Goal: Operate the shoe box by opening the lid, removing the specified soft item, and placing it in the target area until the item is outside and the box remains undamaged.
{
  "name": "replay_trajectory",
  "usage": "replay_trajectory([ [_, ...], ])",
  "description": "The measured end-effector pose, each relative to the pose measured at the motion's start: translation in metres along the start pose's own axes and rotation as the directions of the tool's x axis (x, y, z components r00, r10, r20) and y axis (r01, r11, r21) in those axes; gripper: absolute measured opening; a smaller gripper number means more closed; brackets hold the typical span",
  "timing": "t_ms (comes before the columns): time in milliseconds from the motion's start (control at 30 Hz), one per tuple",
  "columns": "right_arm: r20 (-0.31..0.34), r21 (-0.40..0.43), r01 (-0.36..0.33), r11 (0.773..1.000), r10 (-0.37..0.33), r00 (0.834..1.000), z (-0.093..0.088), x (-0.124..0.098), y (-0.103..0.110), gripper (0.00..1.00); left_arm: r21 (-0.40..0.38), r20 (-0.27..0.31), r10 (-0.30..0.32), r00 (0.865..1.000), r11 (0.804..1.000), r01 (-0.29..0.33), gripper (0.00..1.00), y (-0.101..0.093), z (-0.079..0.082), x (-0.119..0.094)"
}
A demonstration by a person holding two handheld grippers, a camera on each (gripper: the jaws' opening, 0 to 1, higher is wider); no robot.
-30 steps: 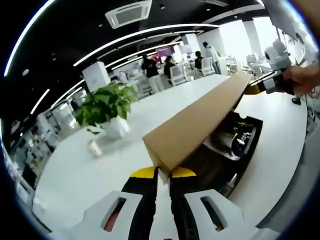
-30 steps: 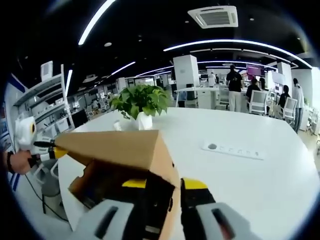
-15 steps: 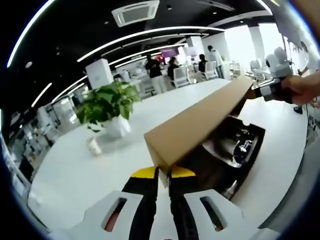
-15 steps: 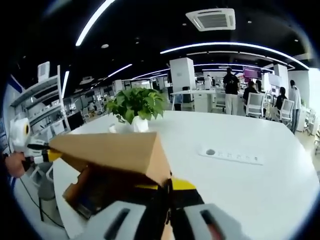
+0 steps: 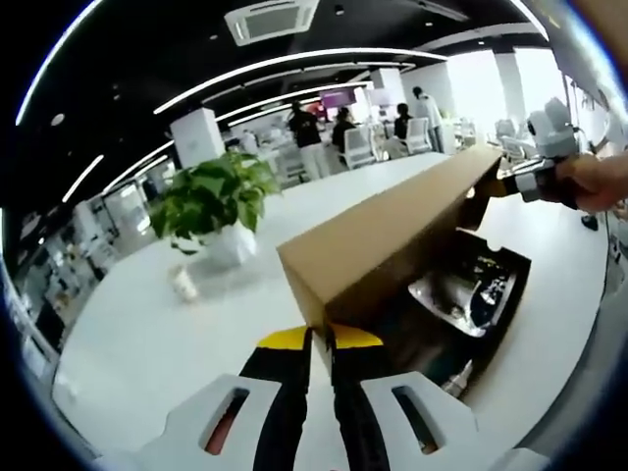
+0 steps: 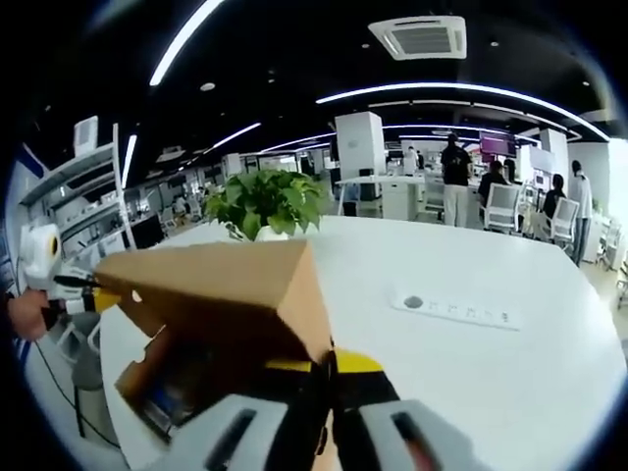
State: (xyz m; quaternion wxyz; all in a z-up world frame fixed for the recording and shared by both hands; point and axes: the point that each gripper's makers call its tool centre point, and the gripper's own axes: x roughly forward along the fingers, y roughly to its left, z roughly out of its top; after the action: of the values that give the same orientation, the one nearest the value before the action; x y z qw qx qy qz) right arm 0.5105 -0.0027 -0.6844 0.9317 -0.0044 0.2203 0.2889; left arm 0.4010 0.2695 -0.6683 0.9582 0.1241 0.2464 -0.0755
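Pinching opposite corners of the raised cardboard lid [image 5: 392, 240], the left gripper [image 5: 320, 345] and right gripper [image 6: 329, 368] sit bottom centre of their views, jaws pressed together on its edge. Beneath the lid, centre right, the open shoe box [image 5: 496, 294] shows dark, shiny contents. Farther back, upper left, a potted plant [image 5: 211, 206] stands on the white table [image 5: 137, 334].

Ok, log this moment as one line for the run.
stage: lid lifted | left gripper: shut on lid corner | right gripper: shut on opposite corner | shoe box: open on table, contents inside
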Motion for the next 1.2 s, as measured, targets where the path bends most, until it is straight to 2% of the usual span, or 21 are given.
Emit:
replay_trajectory([
  [200,-0.034,0.006,0.003,1.000,-0.003,0.999,-0.010,0.003,-0.001,0.00,-0.026,-0.053,-0.018,0.998,1.000,0.017,0.06,-0.002,-0.014,0.012],
  [500,-0.063,0.026,0.004,1.000,-0.002,0.998,-0.019,0.009,-0.004,0.00,-0.069,-0.093,-0.035,0.995,0.997,0.029,0.06,-0.003,-0.026,0.025],
  [833,-0.103,0.032,0.011,0.999,-0.008,0.995,-0.032,0.019,-0.008,0.00,-0.085,-0.100,-0.053,0.994,0.995,0.044,0.06,-0.001,-0.028,0.032],
  [1200,-0.114,0.026,0.011,1.000,-0.008,0.993,-0.037,0.017,-0.005,0.00,-0.108,-0.115,-0.064,0.991,0.993,0.052,0.05,0.003,-0.031,0.044],
])
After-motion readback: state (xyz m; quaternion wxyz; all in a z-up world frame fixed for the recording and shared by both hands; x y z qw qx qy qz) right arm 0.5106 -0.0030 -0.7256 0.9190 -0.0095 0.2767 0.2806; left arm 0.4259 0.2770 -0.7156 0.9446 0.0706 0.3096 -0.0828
